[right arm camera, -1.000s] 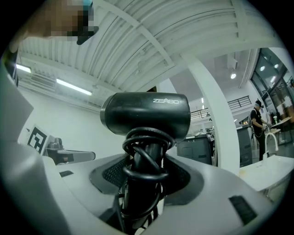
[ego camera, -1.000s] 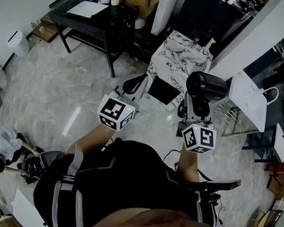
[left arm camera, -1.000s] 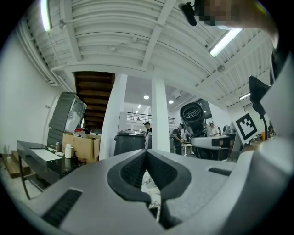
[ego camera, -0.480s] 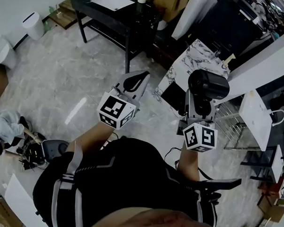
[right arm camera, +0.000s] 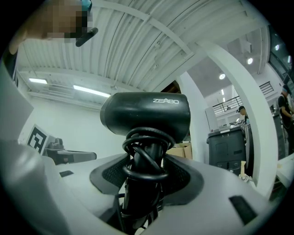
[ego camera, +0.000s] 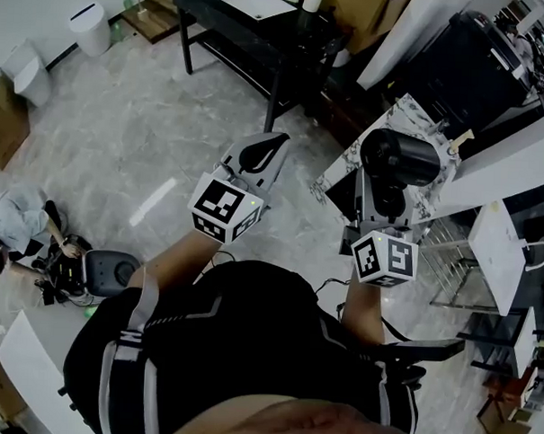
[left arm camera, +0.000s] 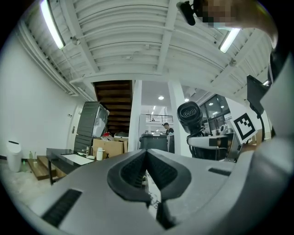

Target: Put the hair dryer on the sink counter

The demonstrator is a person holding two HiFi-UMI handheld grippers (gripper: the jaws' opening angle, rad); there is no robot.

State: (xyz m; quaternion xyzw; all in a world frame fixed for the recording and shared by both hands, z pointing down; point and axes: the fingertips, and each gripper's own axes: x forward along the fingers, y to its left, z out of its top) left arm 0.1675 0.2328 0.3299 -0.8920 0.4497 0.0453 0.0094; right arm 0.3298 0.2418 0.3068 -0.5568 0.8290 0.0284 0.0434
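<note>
While the right gripper [ego camera: 380, 207] clamps its jaws on the handle of the black hair dryer [ego camera: 399, 159], the dryer stands upright in mid-air, barrel uppermost (its cord [right arm camera: 144, 153] is wound round the handle between the jaws). Seen from the head view, it overlaps the marble sink counter [ego camera: 422, 119] without resting on it. The left gripper [ego camera: 261, 157], held beside it, has its jaws pressed together and empty. A black desk [ego camera: 262, 22] stands beyond.
</note>
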